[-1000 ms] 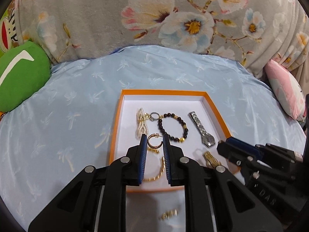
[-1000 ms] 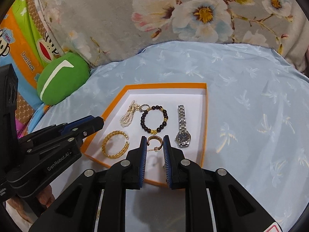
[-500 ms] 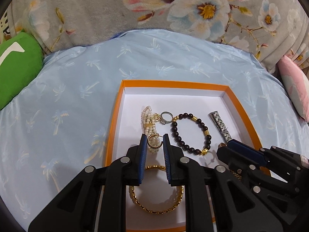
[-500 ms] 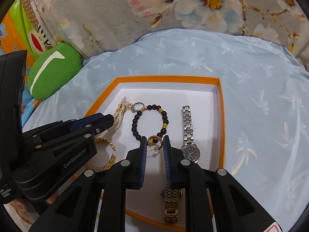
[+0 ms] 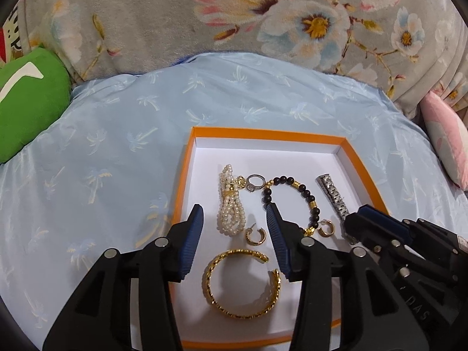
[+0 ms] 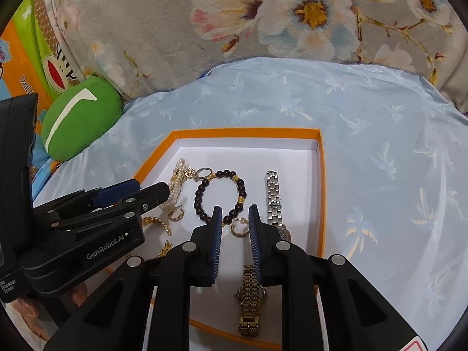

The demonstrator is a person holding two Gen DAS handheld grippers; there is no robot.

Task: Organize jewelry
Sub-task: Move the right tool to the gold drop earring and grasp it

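1. The left gold hoop earring (image 5: 255,236) lies flat on the white floor of the orange box (image 5: 264,134), just beside the lower end of the pearl bracelet (image 5: 231,206) and just above the open gold bangle (image 5: 242,283). I judge it very light, stiff and smooth, so it can slip or jump out of a pinch. Its thin post looks easy to bend; better to take hold across the thick curved body.

2. The left gripper (image 5: 234,219) has its jaws opening at this moment. The earring lies in the gap between them, and the pads do not press on it.

3. The second hoop earring (image 6: 239,230) lies near the lower end of the dark bead bracelet (image 6: 220,196). The right gripper (image 6: 235,215) has a narrow gap; the earring sits between the tips, but I cannot tell if the pads still touch it.

4. Further out in the box are a small ring (image 5: 256,182), a silver watch (image 6: 275,201) and a gold watch (image 6: 250,292). These look heavier, with loose link bands that will hang down if lifted at one end.

5. The box rests on a soft blue cloth (image 5: 117,146), so it may tilt if pushed.
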